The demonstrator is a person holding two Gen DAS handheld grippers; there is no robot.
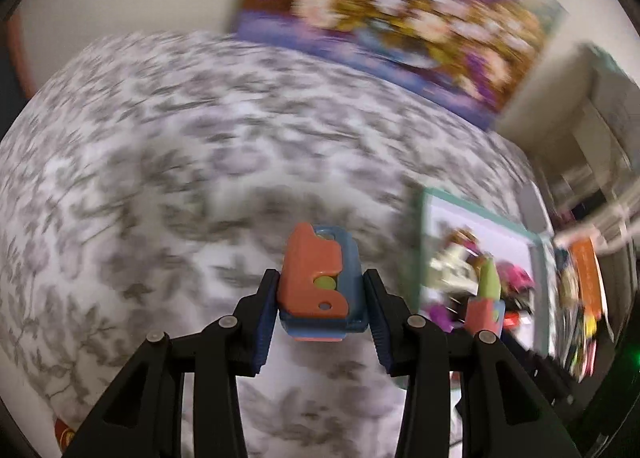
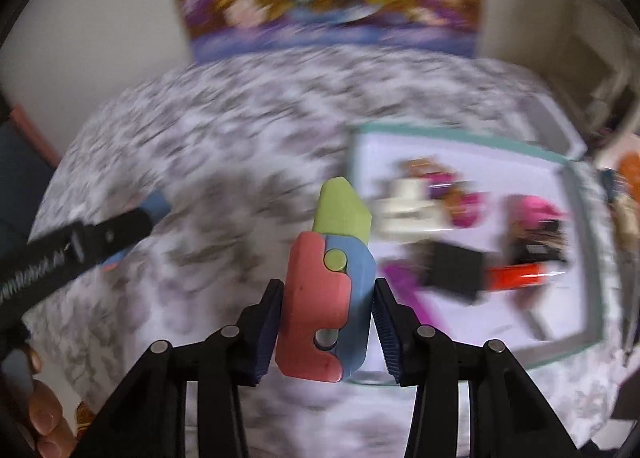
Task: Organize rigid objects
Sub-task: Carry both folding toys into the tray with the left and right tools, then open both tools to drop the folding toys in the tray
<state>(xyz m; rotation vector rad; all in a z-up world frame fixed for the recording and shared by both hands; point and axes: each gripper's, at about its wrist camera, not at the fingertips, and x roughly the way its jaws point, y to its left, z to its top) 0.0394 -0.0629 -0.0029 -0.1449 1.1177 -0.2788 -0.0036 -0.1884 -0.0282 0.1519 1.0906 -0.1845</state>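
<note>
Both grippers have a toy each right now. The left gripper (image 1: 320, 300) has its fingers (image 1: 267, 322) pressed onto the sides of a stubby toy knife (image 1: 316, 284), the red and blue kind, with the blade tucked in as far as I can tell. The right gripper (image 2: 327, 312) is clamped on a second toy knife (image 2: 326, 290), same colours, but this one has its green blade (image 2: 342, 212) sticking out past the handle. Both are held up off the surface (image 1: 160, 162), which has a grey leaf-print cloth on it.

The tray (image 2: 580, 226) with the teal rim sits off to the right, already full of small bits, pink and purple and black, too smeared to name. That's probably where these go.

What worries me: everything is badly blurred, so the hands look like they're moving fast. The right toy is only pinched on its handle, with the long part poking forward, so a quick swing could twist it in the fingers. That blade could also catch the tray rim or knock the clutter inside. And the two grippers are near each other; the left one shows at the edge of the right view, so a bump seems possible.
</note>
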